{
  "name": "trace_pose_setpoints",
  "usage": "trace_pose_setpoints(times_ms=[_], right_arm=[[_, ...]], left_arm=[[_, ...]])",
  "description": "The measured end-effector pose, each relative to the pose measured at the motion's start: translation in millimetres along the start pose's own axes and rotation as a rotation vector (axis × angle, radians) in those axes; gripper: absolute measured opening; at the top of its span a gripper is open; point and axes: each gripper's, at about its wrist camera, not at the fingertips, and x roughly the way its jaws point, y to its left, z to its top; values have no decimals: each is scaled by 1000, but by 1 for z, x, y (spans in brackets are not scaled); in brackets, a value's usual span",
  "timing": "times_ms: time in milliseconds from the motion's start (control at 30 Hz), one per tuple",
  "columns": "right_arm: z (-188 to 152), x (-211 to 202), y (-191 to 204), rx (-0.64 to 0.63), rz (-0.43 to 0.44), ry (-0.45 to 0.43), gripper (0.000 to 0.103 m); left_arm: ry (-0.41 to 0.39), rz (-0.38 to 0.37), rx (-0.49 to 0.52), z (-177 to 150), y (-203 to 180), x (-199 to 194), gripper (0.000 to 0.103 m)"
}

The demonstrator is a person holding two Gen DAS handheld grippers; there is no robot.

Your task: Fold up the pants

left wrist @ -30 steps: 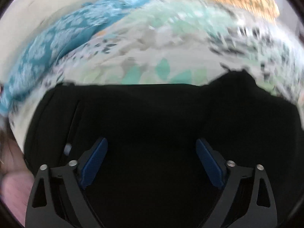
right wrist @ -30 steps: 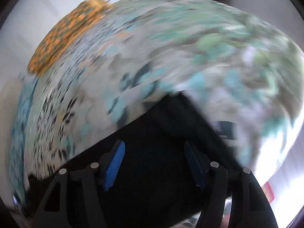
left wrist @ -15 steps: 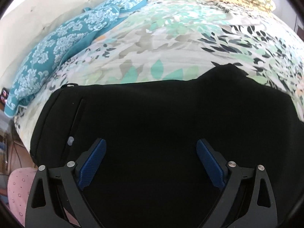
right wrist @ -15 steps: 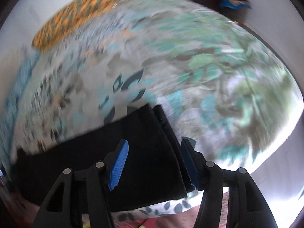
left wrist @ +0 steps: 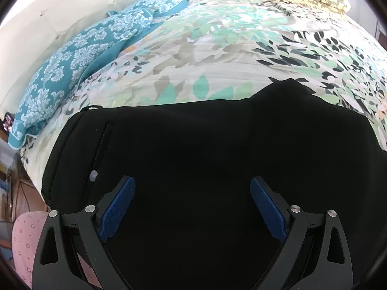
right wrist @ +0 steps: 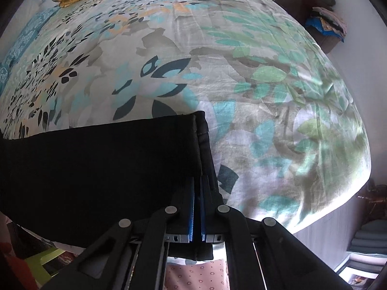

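While the left claw (left wrist: 192,207) hovers wide open over the black pants (left wrist: 193,149) (spread on the bed (left wrist: 217,60)), the right claw (right wrist: 197,183) pinches their hem.

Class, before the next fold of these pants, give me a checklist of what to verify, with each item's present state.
1. Right gripper shut on the pants at the hem edge: ok.
2. Left gripper gripping the waist end: not ok, open above the cloth.
3. Pants lying flat on the bed: ok.
4. Both hem layers caught: cannot tell.
5. Bedspread beyond the pants free for the fold: ok.
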Motion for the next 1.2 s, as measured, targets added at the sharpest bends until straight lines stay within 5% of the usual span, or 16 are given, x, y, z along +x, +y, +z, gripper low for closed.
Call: trace_pose_setpoints(times_ms=[200, 300, 367, 600, 733, 833, 900, 1033, 1200], right_arm=[[7, -7, -13, 38, -6, -76, 6], [12, -11, -33, 113, 54, -102, 26], [11, -8, -41, 137, 123, -83, 57], [5, 12, -24, -26, 189, -24, 62], [11, 33, -23, -16, 276, 31, 88], [16, 39, -18, -26, 282, 57, 92], [19, 40, -13, -38, 263, 72, 88], [26, 34, -20, 19, 276, 63, 28], [22, 15, -25, 110, 372, 22, 14]], left_arm=[[-15, 12, 35, -1, -4, -2, 97], [-10, 8, 29, -1, -2, -2, 97], [-9, 11, 27, -1, -1, -3, 97], [-10, 21, 27, -2, -3, -1, 97], [-19, 33, 45, -4, -5, -3, 97], [-24, 40, 54, -6, -5, -4, 97], [-25, 44, 57, -6, -5, -4, 97], [-28, 51, 58, -6, -6, -3, 98], [-22, 45, 54, -6, -6, -3, 98]])
